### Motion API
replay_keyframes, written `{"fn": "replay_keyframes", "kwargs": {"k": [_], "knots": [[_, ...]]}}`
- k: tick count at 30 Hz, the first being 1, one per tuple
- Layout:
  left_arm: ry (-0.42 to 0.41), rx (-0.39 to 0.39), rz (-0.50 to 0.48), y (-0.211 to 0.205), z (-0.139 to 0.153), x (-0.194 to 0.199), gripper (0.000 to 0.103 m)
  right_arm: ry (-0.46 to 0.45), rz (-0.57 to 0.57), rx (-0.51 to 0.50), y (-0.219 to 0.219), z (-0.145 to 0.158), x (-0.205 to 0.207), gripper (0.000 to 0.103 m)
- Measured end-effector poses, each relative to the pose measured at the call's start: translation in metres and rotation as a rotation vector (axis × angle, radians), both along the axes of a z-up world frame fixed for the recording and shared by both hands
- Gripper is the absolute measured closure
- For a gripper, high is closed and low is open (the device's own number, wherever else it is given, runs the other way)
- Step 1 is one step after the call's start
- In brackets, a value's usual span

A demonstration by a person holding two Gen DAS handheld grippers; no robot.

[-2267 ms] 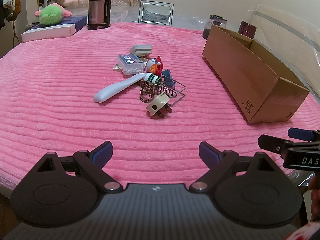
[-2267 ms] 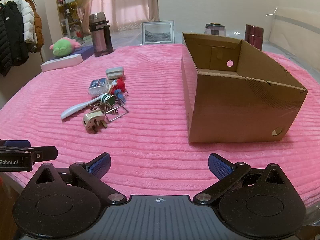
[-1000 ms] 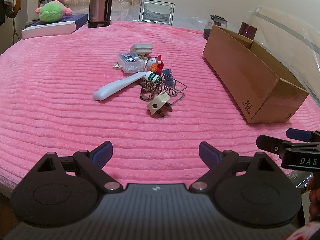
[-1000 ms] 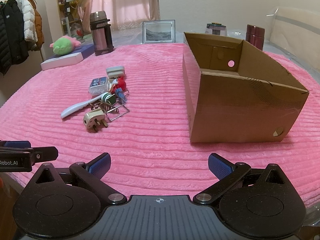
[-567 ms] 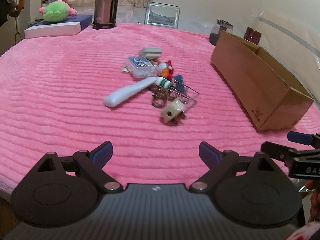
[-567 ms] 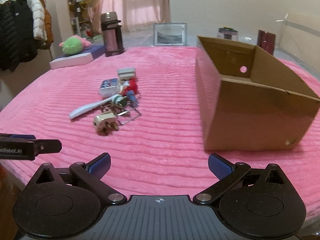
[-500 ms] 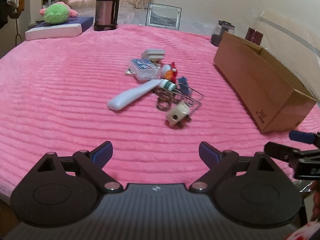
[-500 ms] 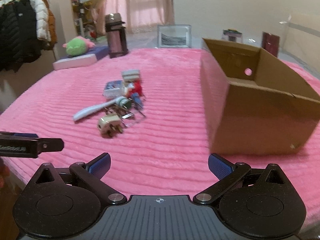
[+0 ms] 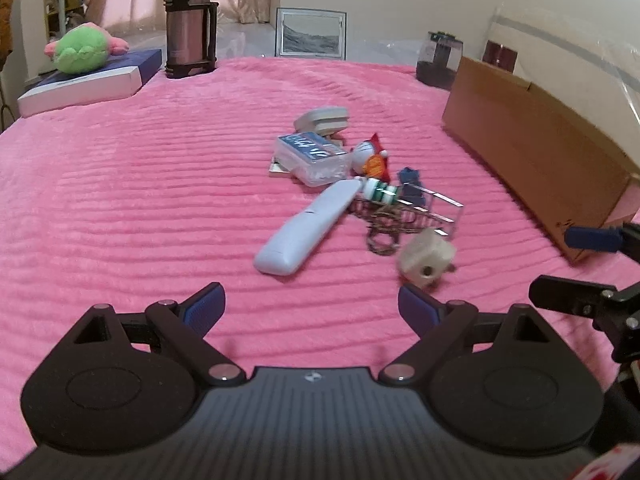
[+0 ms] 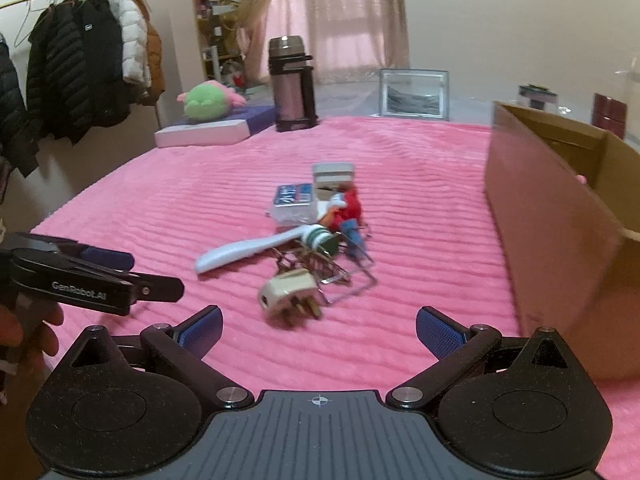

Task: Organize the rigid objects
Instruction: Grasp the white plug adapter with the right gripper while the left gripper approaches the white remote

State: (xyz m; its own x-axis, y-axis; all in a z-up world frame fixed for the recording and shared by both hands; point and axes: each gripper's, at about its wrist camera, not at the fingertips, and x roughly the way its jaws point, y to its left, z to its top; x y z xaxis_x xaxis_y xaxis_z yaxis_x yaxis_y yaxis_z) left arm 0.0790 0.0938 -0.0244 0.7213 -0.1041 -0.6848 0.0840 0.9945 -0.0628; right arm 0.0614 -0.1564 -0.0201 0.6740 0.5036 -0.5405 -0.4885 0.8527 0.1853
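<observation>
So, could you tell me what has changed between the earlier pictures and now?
Both grippers have moved in toward the pile: the beige plug and white handle now sit closer in each view. Left gripper and right gripper stay open and empty. The pile and cardboard box have not shifted.

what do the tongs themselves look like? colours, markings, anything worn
Both match. The left tongs and right tongs have matte black linkage arms with triangular cut-outs, silver pivot pins, round discs on a ribbed dark grey body bearing a small crosshair mark, and blue textured pads. Seen side-on in the right wrist view, the left unit carries white "GenRobot.AI" lettering. No sleeve or cable is visible.
</observation>
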Motion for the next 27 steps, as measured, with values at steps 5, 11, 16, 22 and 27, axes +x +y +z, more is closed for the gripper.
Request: {"fn": "replay_keyframes", "kwargs": {"k": [5,11,16,22,27], "knots": [[0.012,-0.027,-0.044,0.019,-0.007,0.024,0.012,-0.018,0.053,-0.042,0.028,-0.012,0.021,0.009],[0.015,-0.030,-0.091,0.030,-0.016,0.045,0.012,0.023,0.137,-0.070,0.054,-0.031,0.044,0.027],[0.016,-0.054,-0.096,0.035,-0.023,0.055,0.012,0.030,0.164,-0.104,0.069,-0.044,0.057,0.032],[0.013,-0.055,-0.127,0.037,-0.027,0.060,0.012,0.020,0.167,-0.144,0.077,-0.053,0.069,0.034],[0.008,-0.022,-0.170,0.033,-0.029,0.065,0.012,0.004,0.170,-0.180,0.078,-0.053,0.069,0.051]]}}
